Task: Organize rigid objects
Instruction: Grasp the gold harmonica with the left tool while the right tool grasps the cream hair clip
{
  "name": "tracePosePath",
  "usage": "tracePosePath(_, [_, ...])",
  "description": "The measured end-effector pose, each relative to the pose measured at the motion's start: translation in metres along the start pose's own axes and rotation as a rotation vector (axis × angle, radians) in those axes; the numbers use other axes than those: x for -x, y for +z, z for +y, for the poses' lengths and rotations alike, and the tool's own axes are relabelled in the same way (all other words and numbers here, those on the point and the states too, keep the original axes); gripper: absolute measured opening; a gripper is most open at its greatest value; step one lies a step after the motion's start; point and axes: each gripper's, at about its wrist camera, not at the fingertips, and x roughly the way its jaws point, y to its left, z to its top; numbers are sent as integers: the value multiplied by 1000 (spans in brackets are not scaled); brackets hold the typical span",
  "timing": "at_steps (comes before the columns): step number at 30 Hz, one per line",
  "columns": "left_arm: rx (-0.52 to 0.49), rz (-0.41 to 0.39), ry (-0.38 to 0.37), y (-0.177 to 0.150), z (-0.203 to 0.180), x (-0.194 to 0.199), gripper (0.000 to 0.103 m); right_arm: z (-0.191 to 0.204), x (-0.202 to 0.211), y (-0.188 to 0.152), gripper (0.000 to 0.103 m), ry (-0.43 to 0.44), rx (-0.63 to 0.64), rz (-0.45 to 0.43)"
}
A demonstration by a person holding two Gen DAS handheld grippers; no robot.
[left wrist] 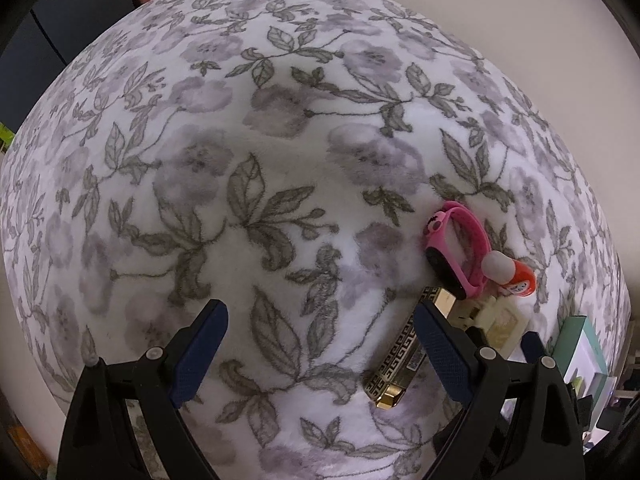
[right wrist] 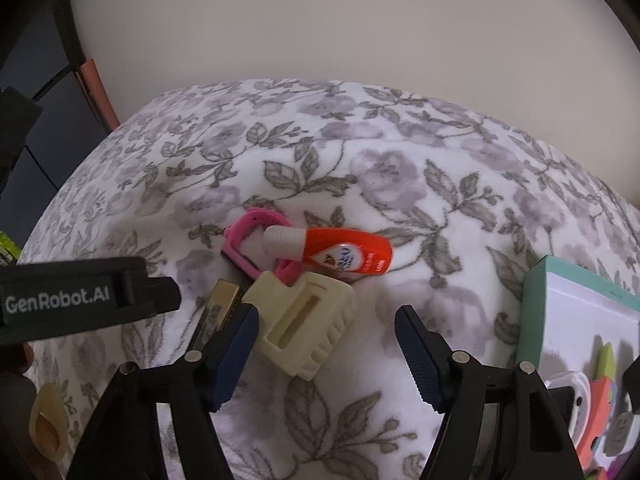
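**Plush blanket, four small things in a heap**

Plush floral blanket (right wrist: 400, 184) gives soft footing, so I worry. My left gripper (left wrist: 320, 344) hangs open, empty, the gold case (left wrist: 394, 364) just by its right finger. My right gripper (right wrist: 326, 344) is open around the cream clip (right wrist: 304, 324). The clip touches the pink band (right wrist: 248, 240), which the orange bottle (right wrist: 340, 254) overlaps; closing may drag both. The teal box (right wrist: 536, 300) waits rightward.
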Motion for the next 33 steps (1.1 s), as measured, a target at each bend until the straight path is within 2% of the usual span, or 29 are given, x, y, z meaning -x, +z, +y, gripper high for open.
tracePosePath(4, [1, 5, -12, 0, 0, 0, 94, 4, -5, -2, 72, 1, 15, 14])
tracePosePath(6, [-5, 7, -19, 0, 1, 1, 94, 3, -8, -4, 61, 3, 12, 28])
tracePosePath(11, [-23, 11, -26, -1, -3, 0, 94, 0, -8, -5, 53, 7, -3, 28])
tracePosePath(26, [-130, 19, -30, -10, -38, -4, 94, -43, 1, -7, 53, -17, -98, 47])
tracePosePath(29, [-152, 20, -16, -12, -45, -7, 87, -51, 3, -8, 53, -24, -107, 50])
tracePosePath(31, [-161, 26, -11, -15, -49, -8, 76, -54, 4, -9, 53, -28, -112, 52])
tracePosePath(33, [-170, 33, -10, -17, -53, -11, 70, -58, 5, -9, 53, -32, -118, 55])
